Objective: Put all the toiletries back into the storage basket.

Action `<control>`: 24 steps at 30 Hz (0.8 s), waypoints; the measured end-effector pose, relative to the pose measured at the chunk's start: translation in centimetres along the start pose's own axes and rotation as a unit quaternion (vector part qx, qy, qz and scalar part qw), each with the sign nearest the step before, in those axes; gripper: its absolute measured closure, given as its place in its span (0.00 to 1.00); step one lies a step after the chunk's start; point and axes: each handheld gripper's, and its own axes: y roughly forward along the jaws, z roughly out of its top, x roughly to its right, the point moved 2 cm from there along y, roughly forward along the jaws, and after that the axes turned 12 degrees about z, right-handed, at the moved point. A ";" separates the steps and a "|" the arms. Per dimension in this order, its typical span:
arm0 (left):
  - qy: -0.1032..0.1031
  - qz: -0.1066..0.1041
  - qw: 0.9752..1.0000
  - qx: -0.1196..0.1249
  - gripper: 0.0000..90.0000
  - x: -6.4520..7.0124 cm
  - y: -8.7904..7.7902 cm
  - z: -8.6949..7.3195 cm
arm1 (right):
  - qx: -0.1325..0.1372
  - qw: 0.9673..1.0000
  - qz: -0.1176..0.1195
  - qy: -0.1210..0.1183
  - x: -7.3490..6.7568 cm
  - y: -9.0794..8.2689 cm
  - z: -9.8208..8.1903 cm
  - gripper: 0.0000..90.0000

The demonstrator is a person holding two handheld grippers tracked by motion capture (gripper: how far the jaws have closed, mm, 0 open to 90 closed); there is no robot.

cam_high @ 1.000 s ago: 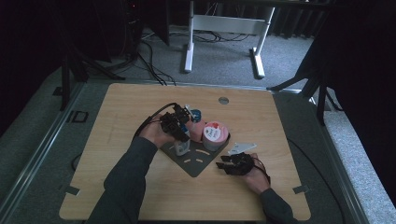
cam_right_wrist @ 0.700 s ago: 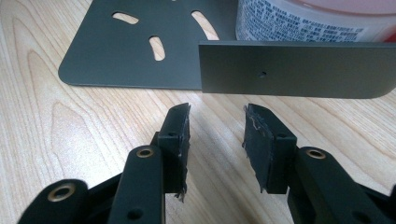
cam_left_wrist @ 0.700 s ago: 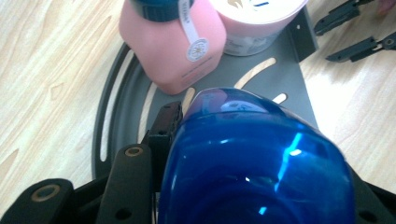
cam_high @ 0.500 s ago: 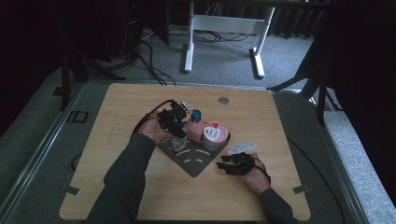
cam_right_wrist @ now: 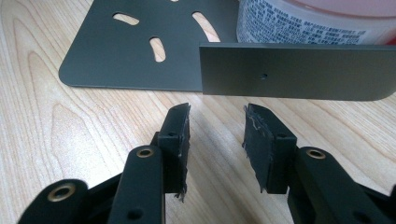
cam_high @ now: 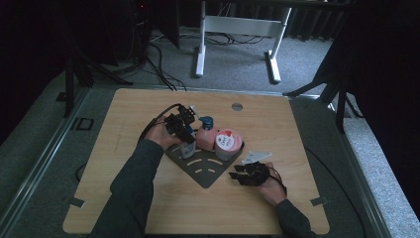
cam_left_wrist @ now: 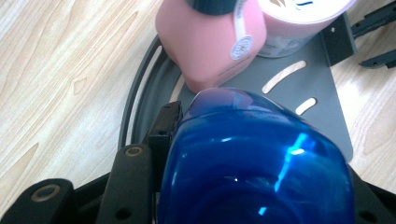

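On the grey rack (cam_high: 205, 171), a blue bottle (cam_left_wrist: 254, 163) is gripped in the left claw (cam_high: 184, 133) beside the pink bottle (cam_left_wrist: 210, 42). It should be set down straight, without bumping its neighbour. The right claw (cam_right_wrist: 217, 140) is parted and empty.

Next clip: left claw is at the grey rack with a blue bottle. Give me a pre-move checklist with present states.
1. Left claw grips the blue bottle: ok; the bottle sits between its jaws in the left gripper view.
2. Blue bottle over the rack: ok; grey plate shows just beyond it.
3. Gap to the pink bottle: cannot tell; it stands very close ahead, contact unclear.
4. Pink jar seated on the rack: ok; upright beside the pink bottle.
5. Right claw free: ok; jaws open and empty, above the table by the rack's upright edge.
6. Blue bottle's base resting on the rack: cannot tell; hidden.
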 end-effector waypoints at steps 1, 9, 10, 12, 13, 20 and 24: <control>-0.002 0.001 1.000 0.001 0.62 -0.1 0.1 0.0 | 0.000 1.000 0.000 0.000 0.0 0.0 0.0 0.67; -0.018 0.012 1.000 0.001 0.62 -0.7 0.9 0.2 | 0.000 1.000 0.000 0.000 0.0 0.0 0.0 0.67; -0.020 0.011 1.000 0.001 0.62 -0.8 1.1 0.2 | 0.000 1.000 0.000 -0.001 0.0 0.0 0.0 0.67; -0.025 0.010 1.000 0.002 0.62 -0.9 1.2 0.2 | -0.001 1.000 0.001 -0.001 0.0 0.0 0.0 0.67; -0.025 0.010 1.000 0.002 0.62 -0.9 1.2 0.2 | -0.001 1.000 0.001 -0.001 0.0 0.0 0.0 0.67; -0.042 0.015 0.999 0.004 0.62 -1.5 1.5 0.5 | -0.001 1.000 0.001 -0.002 -0.1 0.1 0.0 0.67; -0.044 0.021 0.999 0.004 0.62 -1.7 1.7 0.8 | -0.001 1.000 0.001 -0.002 -0.1 0.1 0.1 0.67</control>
